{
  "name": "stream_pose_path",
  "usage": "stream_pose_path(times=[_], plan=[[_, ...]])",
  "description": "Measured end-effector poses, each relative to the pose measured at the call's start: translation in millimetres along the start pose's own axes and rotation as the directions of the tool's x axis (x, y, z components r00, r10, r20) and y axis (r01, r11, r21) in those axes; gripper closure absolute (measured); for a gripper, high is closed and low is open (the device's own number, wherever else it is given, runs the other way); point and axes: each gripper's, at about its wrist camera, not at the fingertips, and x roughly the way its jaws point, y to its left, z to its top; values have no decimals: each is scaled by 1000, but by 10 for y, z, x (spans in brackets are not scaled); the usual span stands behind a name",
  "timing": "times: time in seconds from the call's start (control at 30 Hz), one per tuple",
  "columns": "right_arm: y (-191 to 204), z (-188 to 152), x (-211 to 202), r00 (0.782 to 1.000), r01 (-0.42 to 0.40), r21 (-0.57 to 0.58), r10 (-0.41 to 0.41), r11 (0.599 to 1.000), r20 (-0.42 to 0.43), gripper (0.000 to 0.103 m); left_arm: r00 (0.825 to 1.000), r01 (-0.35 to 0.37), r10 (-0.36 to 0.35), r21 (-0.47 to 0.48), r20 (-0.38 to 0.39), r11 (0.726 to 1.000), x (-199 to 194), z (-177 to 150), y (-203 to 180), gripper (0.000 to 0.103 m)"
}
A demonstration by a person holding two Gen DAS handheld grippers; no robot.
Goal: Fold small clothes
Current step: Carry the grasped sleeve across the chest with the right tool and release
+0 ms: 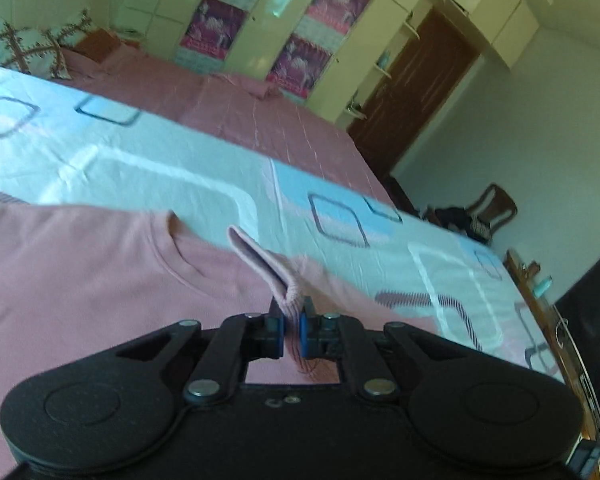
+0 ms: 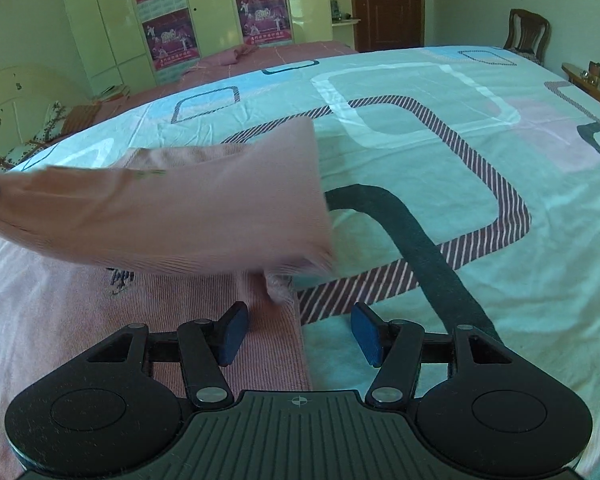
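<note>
A small pink shirt (image 1: 80, 272) lies on the patterned bedsheet (image 1: 148, 160), neckline toward the far side. My left gripper (image 1: 293, 320) is shut on a ribbed pink edge of the shirt (image 1: 260, 264) and holds it raised above the body. In the right wrist view the shirt (image 2: 60, 320) lies at the left, and a lifted pink part (image 2: 188, 204) hangs blurred over it. My right gripper (image 2: 298, 336) is open and empty, its fingers straddling the shirt's right edge low over the sheet (image 2: 440, 184).
Pink bedding (image 1: 236, 108) and a patterned pillow (image 1: 28, 44) lie beyond the sheet. Wardrobes with posters (image 2: 172, 36), a brown door (image 2: 384, 4) and a wooden chair (image 2: 526, 34) stand at the far wall. A wooden shelf (image 2: 592, 84) runs along the right.
</note>
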Motion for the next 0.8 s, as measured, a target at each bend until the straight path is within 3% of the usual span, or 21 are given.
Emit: stream_pose_path(times=[0.1, 0.13, 0.17, 0.27, 0.4, 0.5, 0.57, 0.6, 0.63, 0.67, 0.73, 0.8], plan=[[94, 55, 70, 1000, -1, -6, 1, 1000, 18, 46, 998, -64, 64, 29, 13, 998, -101, -14, 165, 97], [125, 81, 102, 1000, -7, -3, 7, 1000, 20, 60, 996, -86, 86, 15, -5, 996, -91, -54, 257, 97], [140, 99, 125, 1000, -17, -1, 17, 1000, 18, 82, 994, -107, 107, -1, -28, 994, -60, -104, 351, 97], [149, 121, 183, 1000, -13, 5, 13, 1000, 6, 94, 981, -181, 180, -3, -78, 983, 61, -285, 575, 97], [-53, 79, 149, 1000, 8, 84, -8, 996, -2, 94, 971, -208, 206, 0, -123, 978, 144, -478, 701, 97], [-24, 66, 83, 1000, 4, 56, -3, 998, -15, 94, 964, -235, 238, 38, -119, 971, 122, -478, 650, 94], [-8, 70, 6, 999, -11, 21, 11, 1000, -30, 94, 957, -268, 272, 53, -95, 962, 38, -455, 611, 78], [-13, 67, -63, 999, -19, 15, 20, 1000, -25, 93, 956, -283, 286, 52, -70, 958, -33, -429, 603, 64], [-31, 70, -123, 999, -31, 16, 31, 999, -18, 87, 954, -294, 296, 48, -42, 954, -105, -410, 595, 46], [-49, 83, -191, 999, -43, 21, 43, 999, -2, 74, 951, -308, 309, 42, -11, 950, -170, -389, 584, 40], [-54, 155, -259, 998, -50, 23, 49, 998, 31, 56, 950, -311, 310, 54, 28, 949, -227, -345, 529, 37], [-55, 289, -197, 997, -65, 31, 63, 997, 52, 55, 959, -284, 284, 74, 17, 956, -175, -301, 465, 39]])
